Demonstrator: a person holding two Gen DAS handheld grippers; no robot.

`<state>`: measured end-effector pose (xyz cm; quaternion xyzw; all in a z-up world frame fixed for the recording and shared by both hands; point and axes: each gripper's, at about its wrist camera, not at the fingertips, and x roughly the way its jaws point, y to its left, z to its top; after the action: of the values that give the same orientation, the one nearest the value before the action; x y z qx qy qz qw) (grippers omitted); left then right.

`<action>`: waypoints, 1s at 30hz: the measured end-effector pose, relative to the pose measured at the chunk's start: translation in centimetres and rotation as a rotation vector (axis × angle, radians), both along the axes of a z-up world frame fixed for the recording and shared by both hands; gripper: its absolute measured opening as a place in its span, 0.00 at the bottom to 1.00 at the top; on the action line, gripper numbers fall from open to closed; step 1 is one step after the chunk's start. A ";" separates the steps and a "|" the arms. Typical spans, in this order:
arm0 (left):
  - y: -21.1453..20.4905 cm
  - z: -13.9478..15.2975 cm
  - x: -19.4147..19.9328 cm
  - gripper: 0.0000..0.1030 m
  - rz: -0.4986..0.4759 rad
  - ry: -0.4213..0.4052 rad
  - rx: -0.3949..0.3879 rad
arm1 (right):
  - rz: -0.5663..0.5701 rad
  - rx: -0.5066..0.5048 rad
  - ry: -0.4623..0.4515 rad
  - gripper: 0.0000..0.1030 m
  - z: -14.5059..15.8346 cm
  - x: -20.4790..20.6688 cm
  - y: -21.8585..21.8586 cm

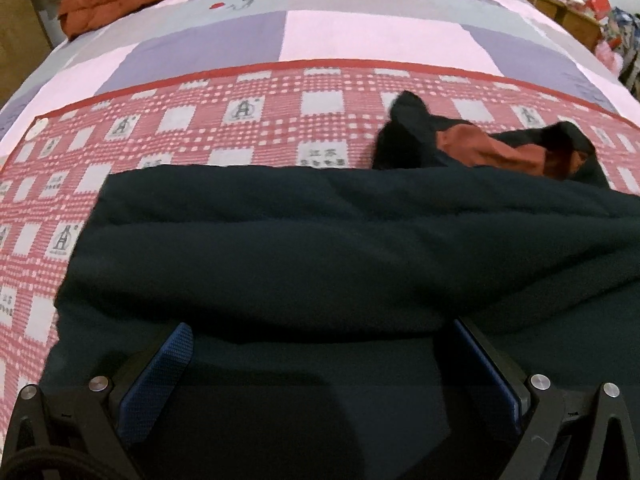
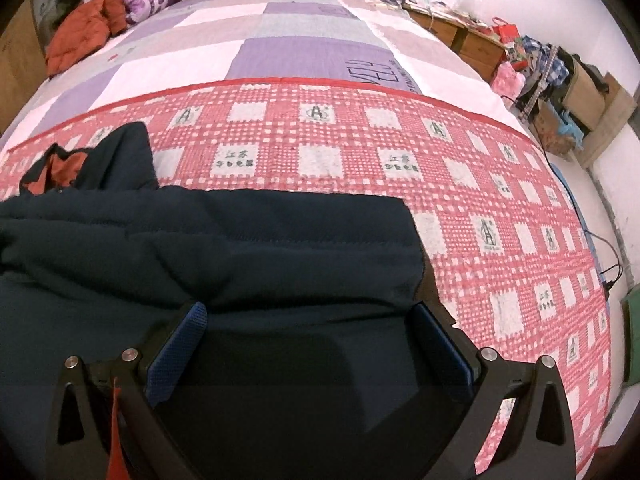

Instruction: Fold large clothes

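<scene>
I'm hovering both the left gripper (image 1: 320,360) and right gripper (image 2: 308,340), fingers spread wide, over the dark jacket (image 1: 320,232) filling lower frame on the red checked blanket (image 2: 500,200).

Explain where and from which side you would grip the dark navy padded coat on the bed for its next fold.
Grip the dark navy padded coat at its near folded edge, approaching low from the near side: that thick rolled hem already lies across both open grippers, left gripper and right gripper.
</scene>
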<state>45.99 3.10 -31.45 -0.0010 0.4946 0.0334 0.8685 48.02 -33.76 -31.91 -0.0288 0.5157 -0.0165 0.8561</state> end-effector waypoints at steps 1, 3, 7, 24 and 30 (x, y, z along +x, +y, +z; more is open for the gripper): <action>0.4 0.0 0.0 1.00 0.008 0.000 0.000 | -0.002 0.007 -0.004 1.00 0.1 0.0 -0.2; 2.0 -0.1 0.2 1.00 0.036 0.004 -0.007 | 0.000 0.012 -0.016 1.00 0.3 -0.1 -0.5; 5.1 -0.3 -0.2 1.00 0.088 0.001 0.045 | -0.140 0.031 -0.032 1.00 0.5 -0.7 -4.0; 4.5 3.3 -6.7 1.00 0.057 -0.081 -0.028 | 0.089 -0.139 -0.280 0.99 6.5 -9.3 3.2; -2.2 4.4 -16.4 1.00 -0.071 -0.115 -0.108 | 0.380 -0.067 -0.258 0.99 5.9 -19.1 12.8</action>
<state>29.59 0.89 -27.01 -0.0324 0.4446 -0.0243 0.8948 28.89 -20.91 -25.98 -0.1516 0.3866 0.1243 0.9012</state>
